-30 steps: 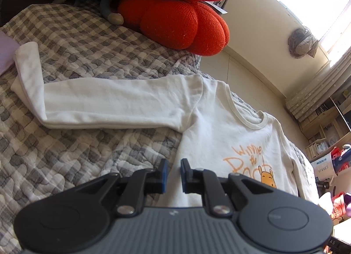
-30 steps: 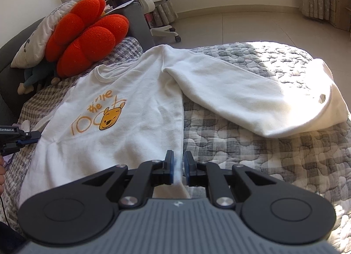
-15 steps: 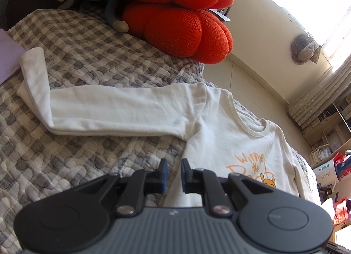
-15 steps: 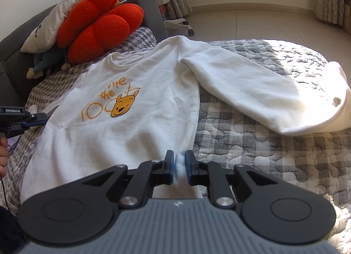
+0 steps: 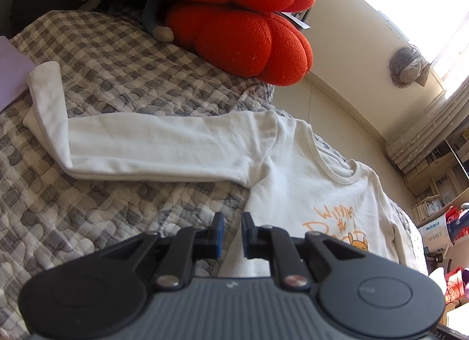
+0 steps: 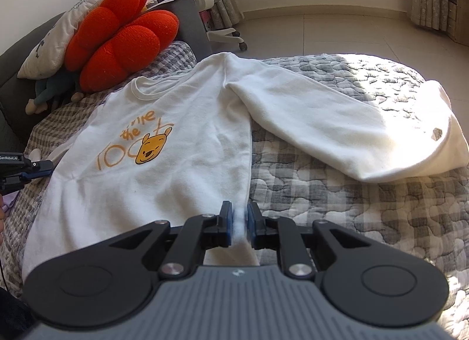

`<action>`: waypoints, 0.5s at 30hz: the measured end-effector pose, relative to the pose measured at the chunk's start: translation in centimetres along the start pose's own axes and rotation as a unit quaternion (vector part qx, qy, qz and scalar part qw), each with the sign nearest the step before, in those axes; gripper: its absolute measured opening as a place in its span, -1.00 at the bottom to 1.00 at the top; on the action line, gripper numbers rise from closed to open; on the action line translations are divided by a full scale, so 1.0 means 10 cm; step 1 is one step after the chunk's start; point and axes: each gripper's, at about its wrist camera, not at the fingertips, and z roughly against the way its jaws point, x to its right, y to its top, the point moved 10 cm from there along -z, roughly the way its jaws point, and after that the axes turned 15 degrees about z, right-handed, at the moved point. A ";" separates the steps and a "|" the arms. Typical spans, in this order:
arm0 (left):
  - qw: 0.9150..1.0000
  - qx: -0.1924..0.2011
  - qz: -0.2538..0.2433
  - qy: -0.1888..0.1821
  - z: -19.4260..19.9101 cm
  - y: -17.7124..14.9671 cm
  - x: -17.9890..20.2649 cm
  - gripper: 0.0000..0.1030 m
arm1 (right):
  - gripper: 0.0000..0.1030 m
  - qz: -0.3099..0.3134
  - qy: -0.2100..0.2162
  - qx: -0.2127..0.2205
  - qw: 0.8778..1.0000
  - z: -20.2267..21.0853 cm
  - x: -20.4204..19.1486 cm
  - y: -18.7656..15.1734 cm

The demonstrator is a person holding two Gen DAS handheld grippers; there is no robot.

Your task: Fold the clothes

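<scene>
Left wrist view: the left tool (image 5: 232, 227) sits at the side hem of the cream long-sleeved sweatshirt with an orange bear print (image 5: 296, 193), its jaws slightly apart with the cloth edge between them; whether it pinches, I cannot tell. The sweatshirt lies print up on the grey-and-white checked quilted bed cover (image 5: 117, 81), one sleeve stretched toward the red knitted flower cushion (image 5: 252, 40).

Right wrist view: the right tool (image 6: 239, 224) is clamped on the opposite side hem. Body flat, both sleeves spread: judged so, every fold remains.
</scene>
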 end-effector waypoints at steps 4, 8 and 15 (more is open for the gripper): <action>1.000 -0.002 0.002 -0.001 0.00 0.00 0.00 -0.77 | -0.64 0.001 -0.001 0.002 1.000 0.01 0.00 0.01; 1.000 -0.004 0.001 -0.004 0.00 -0.01 0.01 -0.75 | -0.47 0.006 -0.004 -0.004 1.000 0.00 -0.01 -0.01; 1.000 -0.008 -0.002 -0.009 0.01 -0.03 0.04 -0.73 | -0.43 0.011 -0.003 -0.013 1.000 0.00 -0.04 -0.05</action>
